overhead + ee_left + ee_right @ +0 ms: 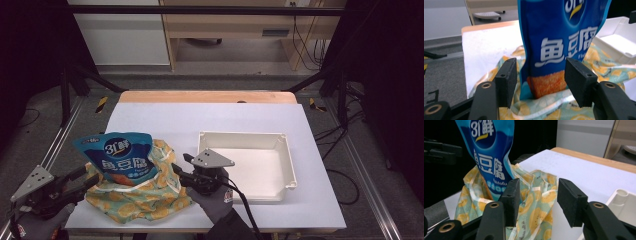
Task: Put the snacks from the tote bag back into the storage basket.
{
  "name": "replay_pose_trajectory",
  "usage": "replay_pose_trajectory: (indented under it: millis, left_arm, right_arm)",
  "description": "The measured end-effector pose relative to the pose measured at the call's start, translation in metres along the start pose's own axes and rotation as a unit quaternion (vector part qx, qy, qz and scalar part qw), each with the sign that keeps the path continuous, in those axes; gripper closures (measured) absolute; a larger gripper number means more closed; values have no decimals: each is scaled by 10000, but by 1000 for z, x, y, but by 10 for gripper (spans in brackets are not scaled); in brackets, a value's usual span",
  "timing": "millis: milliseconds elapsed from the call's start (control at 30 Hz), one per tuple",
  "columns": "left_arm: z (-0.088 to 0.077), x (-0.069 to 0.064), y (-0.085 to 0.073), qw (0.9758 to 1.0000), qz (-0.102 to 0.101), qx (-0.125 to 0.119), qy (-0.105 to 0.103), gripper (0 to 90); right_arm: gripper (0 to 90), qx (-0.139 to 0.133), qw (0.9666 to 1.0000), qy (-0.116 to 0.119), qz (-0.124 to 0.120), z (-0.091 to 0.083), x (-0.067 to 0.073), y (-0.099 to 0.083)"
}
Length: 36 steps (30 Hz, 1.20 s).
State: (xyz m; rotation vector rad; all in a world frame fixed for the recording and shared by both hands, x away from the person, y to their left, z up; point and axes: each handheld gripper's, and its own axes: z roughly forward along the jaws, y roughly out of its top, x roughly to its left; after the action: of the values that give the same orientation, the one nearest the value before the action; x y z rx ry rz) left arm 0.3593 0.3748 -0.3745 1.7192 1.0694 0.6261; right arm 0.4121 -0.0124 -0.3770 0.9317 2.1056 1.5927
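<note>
The table [210,120] carries a white covering, with a strip of wood showing along its far edge. A white rectangular tray [290,165] sits on the right half of the surface, open side up. A fabric bag [145,195] printed with yellow fruit slices on a pale green ground lies crumpled at the front left of the table, well apart from the tray. A blue snack pouch [121,155] stands upright in the mouth of the fabric bag; its lower end, orange in colour, is sunk among the folds, and its upper part rises clear above the fabric. The left gripper [80,182] is positioned at the left edge of the bag, with its jaws spread apart; in the left gripper view [539,80] the jaws stand on either side of the lower part of the pouch without touching it. The right gripper [181,167] is positioned between the bag and the tray, jaws pointing toward the bag. In the right gripper view [537,200] the jaws are apart, with the right-hand edge of the fabric lying between them and unclamped.
</note>
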Motion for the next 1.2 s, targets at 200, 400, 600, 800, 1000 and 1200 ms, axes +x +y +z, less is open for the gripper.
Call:
replay_pose_trajectory:
  millis: [200,400,600,800,1000,1200]
  left_arm:
    - [-2,0,12,9999,45,-116,11,422]
    - [-4,-2,27,9996,110,-264,40,405]
    - [-7,-1,39,9989,120,-451,82,397]
    - [-5,2,48,9983,105,-555,114,389]
    - [-6,2,54,9976,117,-671,156,377]
    - [-3,1,60,9973,174,-687,205,380]
  right_arm:
    - [498,-91,9999,50,27,-8,-5,12]
    - [492,-189,9997,121,48,-12,-6,22]
    - [479,-255,9995,170,-5,-12,-4,33]
    - [471,-247,9992,307,-59,-6,2,41]
    - [474,-246,9989,383,-109,0,8,49]
    - [482,-242,9987,417,-172,7,11,57]
